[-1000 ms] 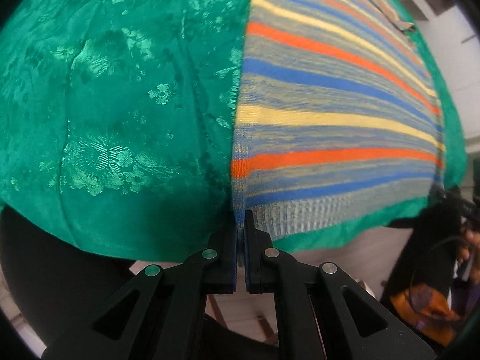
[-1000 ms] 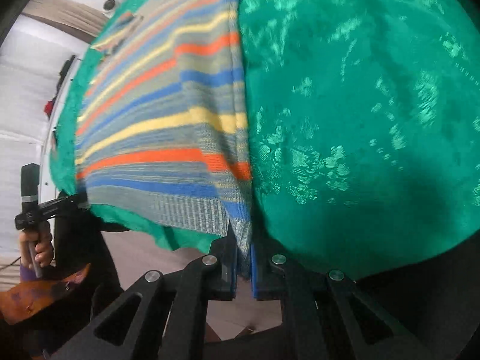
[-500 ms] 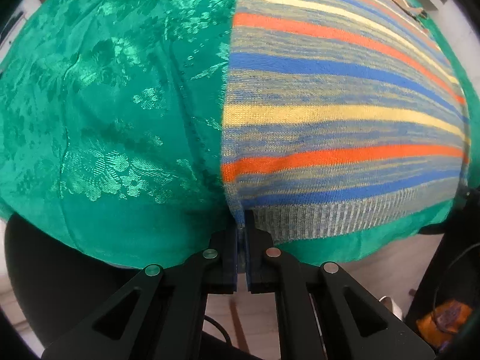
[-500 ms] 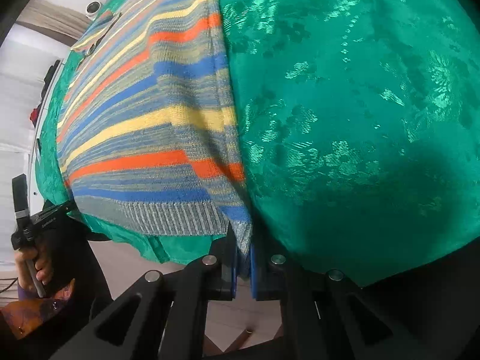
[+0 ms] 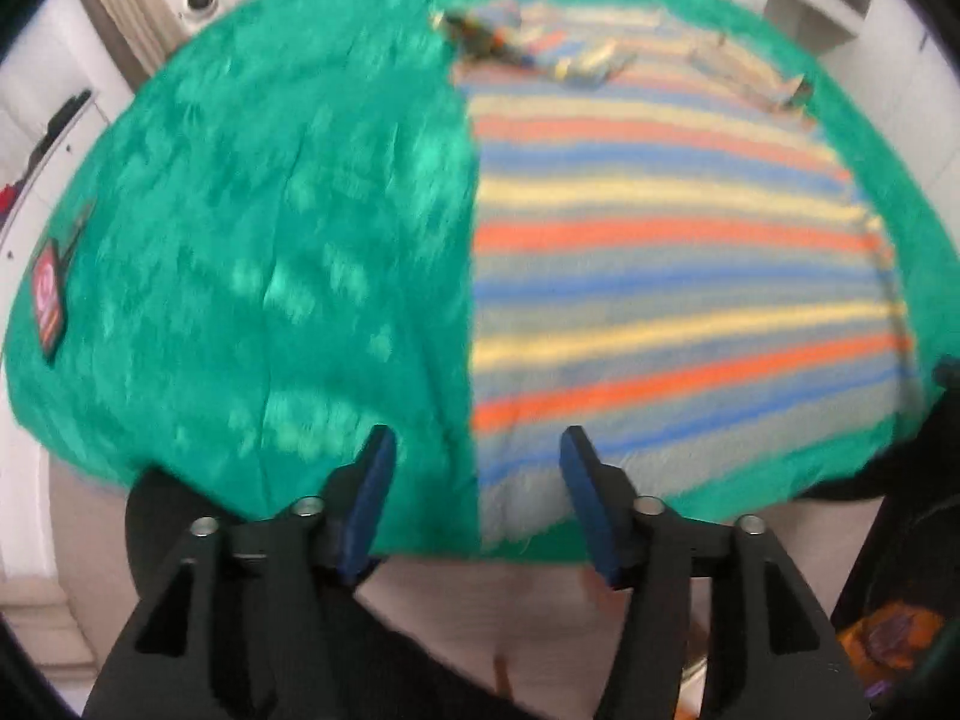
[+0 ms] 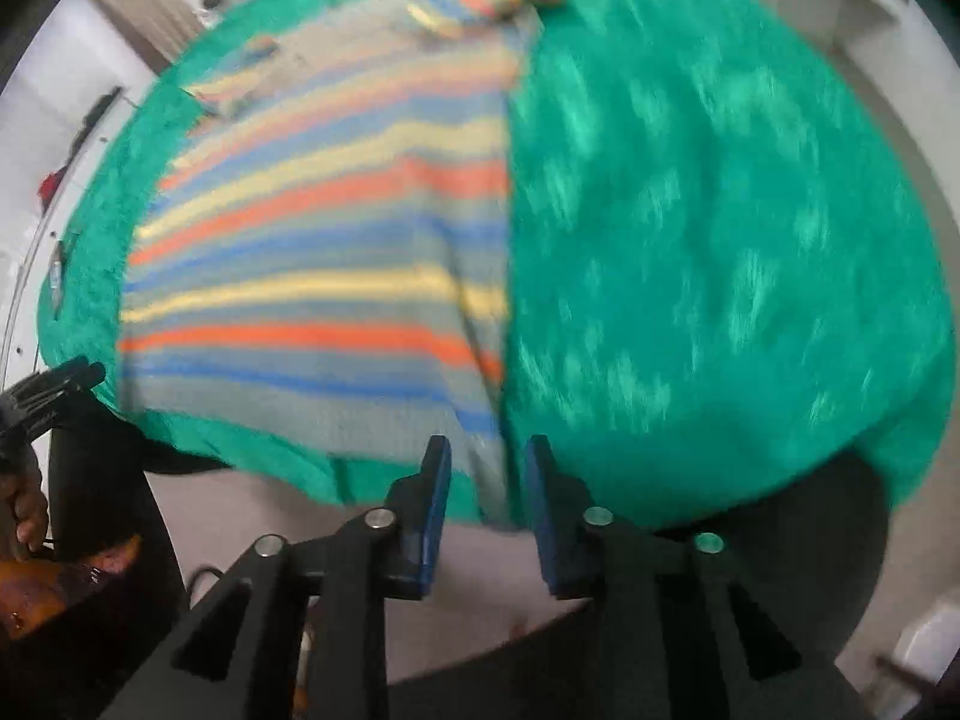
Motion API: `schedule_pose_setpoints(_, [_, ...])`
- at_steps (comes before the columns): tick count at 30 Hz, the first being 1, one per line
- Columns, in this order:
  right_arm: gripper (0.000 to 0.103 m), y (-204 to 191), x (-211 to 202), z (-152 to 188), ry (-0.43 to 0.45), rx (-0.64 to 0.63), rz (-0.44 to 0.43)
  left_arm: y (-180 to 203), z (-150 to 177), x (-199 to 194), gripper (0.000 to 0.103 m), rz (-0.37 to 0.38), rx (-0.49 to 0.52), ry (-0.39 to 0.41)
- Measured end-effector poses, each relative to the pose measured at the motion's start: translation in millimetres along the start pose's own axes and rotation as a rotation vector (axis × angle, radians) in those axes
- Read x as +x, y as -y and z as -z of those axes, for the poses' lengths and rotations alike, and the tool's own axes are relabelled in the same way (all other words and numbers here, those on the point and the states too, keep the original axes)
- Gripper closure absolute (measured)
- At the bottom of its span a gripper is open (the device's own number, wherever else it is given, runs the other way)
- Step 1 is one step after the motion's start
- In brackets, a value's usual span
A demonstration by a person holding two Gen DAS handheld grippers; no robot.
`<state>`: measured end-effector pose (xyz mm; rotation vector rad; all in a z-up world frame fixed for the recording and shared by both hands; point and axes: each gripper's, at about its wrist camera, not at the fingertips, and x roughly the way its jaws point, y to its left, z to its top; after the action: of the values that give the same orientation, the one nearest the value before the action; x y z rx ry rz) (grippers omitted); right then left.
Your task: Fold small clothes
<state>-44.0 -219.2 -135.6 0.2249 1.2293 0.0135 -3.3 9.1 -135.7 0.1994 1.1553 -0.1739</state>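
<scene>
A striped knit garment (image 5: pixel 660 276) with orange, blue, yellow and grey bands lies flat on a green patterned cloth (image 5: pixel 270 240). Its ribbed hem is at the near edge. In the left wrist view my left gripper (image 5: pixel 477 456) is open over the hem's left corner and holds nothing. In the right wrist view the garment (image 6: pixel 324 276) fills the left half, and my right gripper (image 6: pixel 486 450) is open around its right hem corner without gripping it. Both views are blurred by motion.
The green cloth (image 6: pixel 720 240) covers a rounded table whose near edge drops off just ahead of both grippers. A small red and black object (image 5: pixel 48 300) lies at the cloth's far left. White furniture stands behind. A dark stand (image 6: pixel 54 396) is at the left.
Both grippers were shut on the garment's two hem corners; now both have opened and let go. Both have pulled back and up, so more of the table shows.
</scene>
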Motion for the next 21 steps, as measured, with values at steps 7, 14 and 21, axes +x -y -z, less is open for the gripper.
schedule_pose_setpoints(7, [0.076,-21.8,69.2,-15.9,-0.091,-0.075,-0.06,18.3,-10.1,55.3,0.032,-0.027,0.079,-0.04])
schedule_pose_setpoints(14, [0.054,-20.2,11.8,-59.6,-0.044,-0.201,0.014,-2.4,-6.4,10.3,0.028,-0.032,0.01,0.065])
schedule_pose_setpoints(21, [0.028,-69.1,12.7,-202.1,0.215,-0.534,0.106,-17.6,-41.8,-9.6,0.023,-0.033,-0.087,0.186])
